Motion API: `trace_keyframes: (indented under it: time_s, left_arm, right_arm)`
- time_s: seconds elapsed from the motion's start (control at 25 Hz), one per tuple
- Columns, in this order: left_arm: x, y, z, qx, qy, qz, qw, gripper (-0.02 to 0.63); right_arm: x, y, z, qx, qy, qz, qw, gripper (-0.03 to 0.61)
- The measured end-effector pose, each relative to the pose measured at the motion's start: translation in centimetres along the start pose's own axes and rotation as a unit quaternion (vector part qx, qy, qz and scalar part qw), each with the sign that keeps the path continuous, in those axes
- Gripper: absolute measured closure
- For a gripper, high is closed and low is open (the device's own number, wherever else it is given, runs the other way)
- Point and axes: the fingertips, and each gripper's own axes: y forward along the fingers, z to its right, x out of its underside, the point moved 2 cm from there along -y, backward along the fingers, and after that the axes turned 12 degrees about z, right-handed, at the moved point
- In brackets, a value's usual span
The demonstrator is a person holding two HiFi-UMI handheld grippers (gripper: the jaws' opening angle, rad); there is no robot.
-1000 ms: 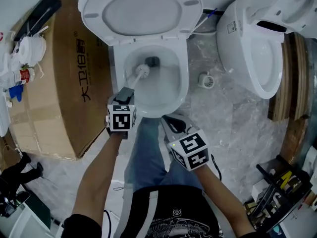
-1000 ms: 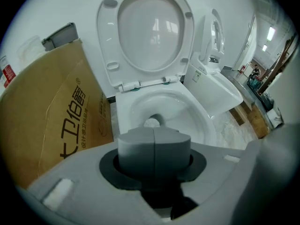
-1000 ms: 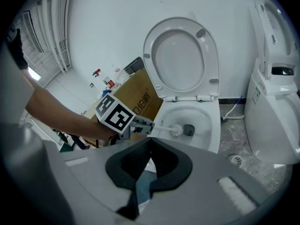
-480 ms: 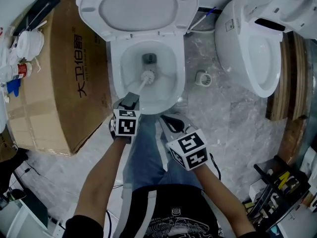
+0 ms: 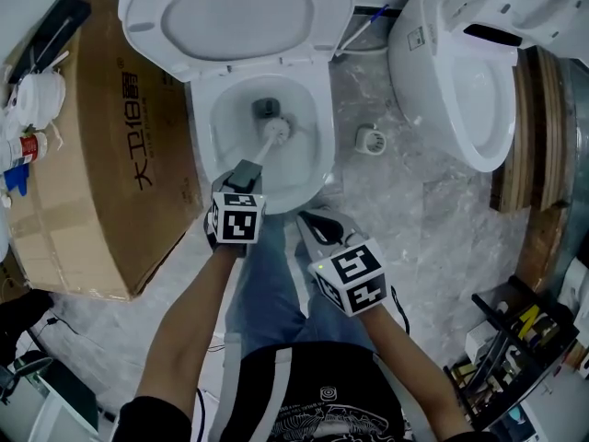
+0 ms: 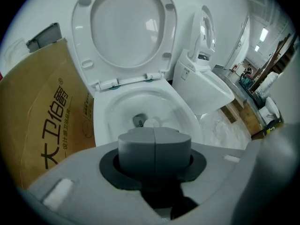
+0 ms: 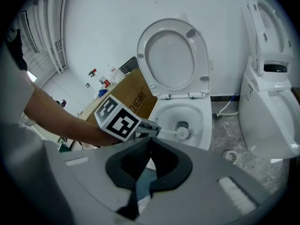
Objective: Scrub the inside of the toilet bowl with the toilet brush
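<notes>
The white toilet bowl (image 5: 317, 109) stands open with its lid (image 5: 235, 12) raised. My left gripper (image 5: 245, 175) is at the bowl's near rim, shut on the handle of the toilet brush (image 5: 274, 132). The white bristle head is down inside the bowl, just in front of the dark drain hole (image 5: 265, 109). In the left gripper view the shut jaws (image 6: 154, 146) point into the bowl (image 6: 108, 121). My right gripper (image 5: 317, 226) hangs over the person's knee, just outside the rim, shut and holding nothing. The right gripper view shows the brush (image 7: 183, 133) in the bowl.
A big cardboard box (image 5: 101, 155) stands against the toilet's left side, with bottles (image 5: 28, 109) beyond it. A second toilet (image 5: 460, 81) stands at the right, with a floor drain (image 5: 371, 140) between them. Wooden boards (image 5: 534, 155) and a tool rack (image 5: 515, 339) are at the right.
The brush head has swept from the left part of the bowl to the right, past the drain hole. The left gripper followed it. The right gripper has stayed put.
</notes>
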Motion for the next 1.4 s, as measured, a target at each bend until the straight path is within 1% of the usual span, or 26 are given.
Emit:
trace_keyframes:
  time_s: [0.12, 0.24, 0.4, 0.56, 0.84, 1.08, 1.24, 1.4]
  left_arm:
    - [-0.4, -0.2, -0.5, -0.003, 0.002, 0.0, 1.0, 0.463]
    - [0.4, -0.7, -0.7, -0.005, 0.001, -0.008, 1.0, 0.463]
    - [1.5, -0.6, -1.0, -0.006, -0.014, -0.015, 0.9998, 0.463]
    - [1.7, 0.1, -1.4, -0.01, -0.02, -0.019, 0.9996, 0.463]
    - [0.7, 2.7, -3.5, -0.009, -0.012, -0.016, 0.9998, 0.463]
    - [-0.2, 4.6, -4.4, -0.006, -0.003, -0.021, 0.9998, 0.463]
    - [-0.6, 4.6, -4.3, -0.006, 0.005, -0.022, 0.9997, 0.463]
    - [0.1, 3.3, -3.5, -0.006, 0.009, -0.025, 0.9996, 0.463]
  right_arm:
    - [0.1, 0.3, -0.1, 0.0, 0.002, 0.0, 1.0, 0.581]
    - [0.1, 0.9, -0.6, -0.005, 0.007, 0.0, 1.0, 0.581]
    - [-0.5, 1.7, -1.3, -0.012, 0.009, 0.003, 1.0, 0.581]
    - [-0.7, 2.2, -1.2, -0.009, 0.01, 0.0, 1.0, 0.581]
    - [-0.6, 3.2, -0.1, 0.01, 0.024, -0.004, 1.0, 0.581]
    - [-0.5, 3.5, 0.7, 0.022, 0.034, -0.009, 0.999, 0.581]
    - [-0.8, 3.5, 1.0, 0.021, 0.03, 0.0, 0.999, 0.581]
    - [-1.0, 3.1, 0.7, 0.013, 0.021, 0.007, 1.0, 0.581]
